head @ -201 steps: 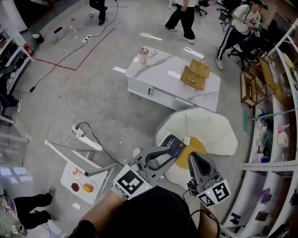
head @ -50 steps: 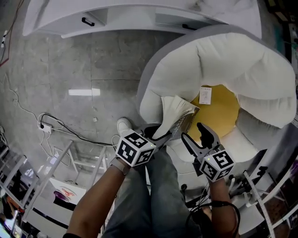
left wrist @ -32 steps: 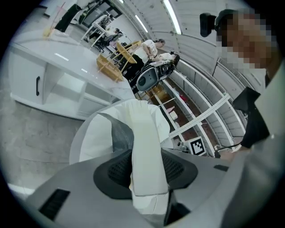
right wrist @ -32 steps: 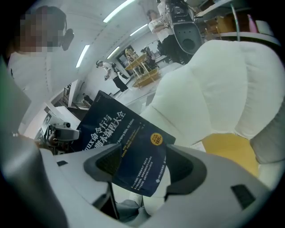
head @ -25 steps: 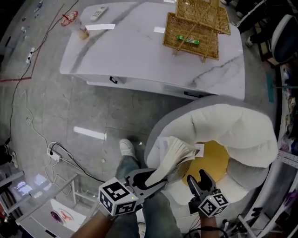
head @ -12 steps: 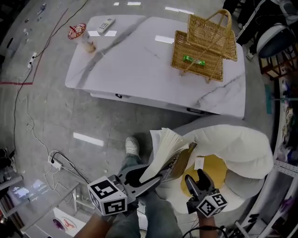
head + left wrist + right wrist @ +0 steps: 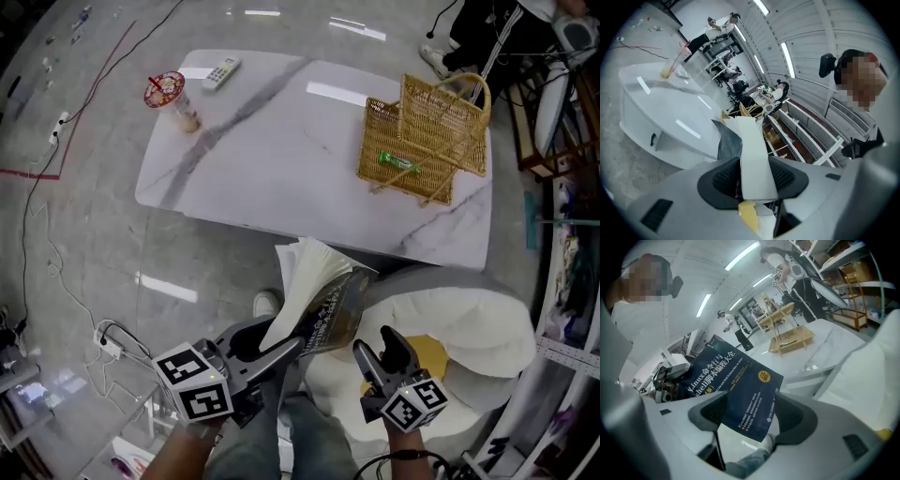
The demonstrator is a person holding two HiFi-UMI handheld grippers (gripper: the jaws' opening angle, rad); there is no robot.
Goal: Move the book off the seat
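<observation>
Grey polished floor [image 7: 94, 234] surrounded the work area. On it stood a white marble-topped coffee table [image 7: 281, 141], with a white armchair [image 7: 469, 319] just beside its near edge. The armchair's yellow seat cushion [image 7: 433, 352] lay bare, so the task appeared largely complete: only a set-down remained. A wicker basket [image 7: 427, 141] occupied the right end of the table, leaving the centre and left free as a probable landing area.

The book [image 7: 314, 295] was in the air, clear of the seat, between the armchair and the table edge. It was carried near its lower edge, so the pages fanned upward and the dark cover hung toward the right-hand side.

The left gripper [image 7: 281, 342] was clamped across the book's page block [image 7: 752, 150], its jaws set partway apart at the thickness gripped. The right gripper [image 7: 380, 347] hovered just beside the cover [image 7: 736, 385] with its jaws spread and nothing pressed between them, probably in reserve to steady the load.
</observation>
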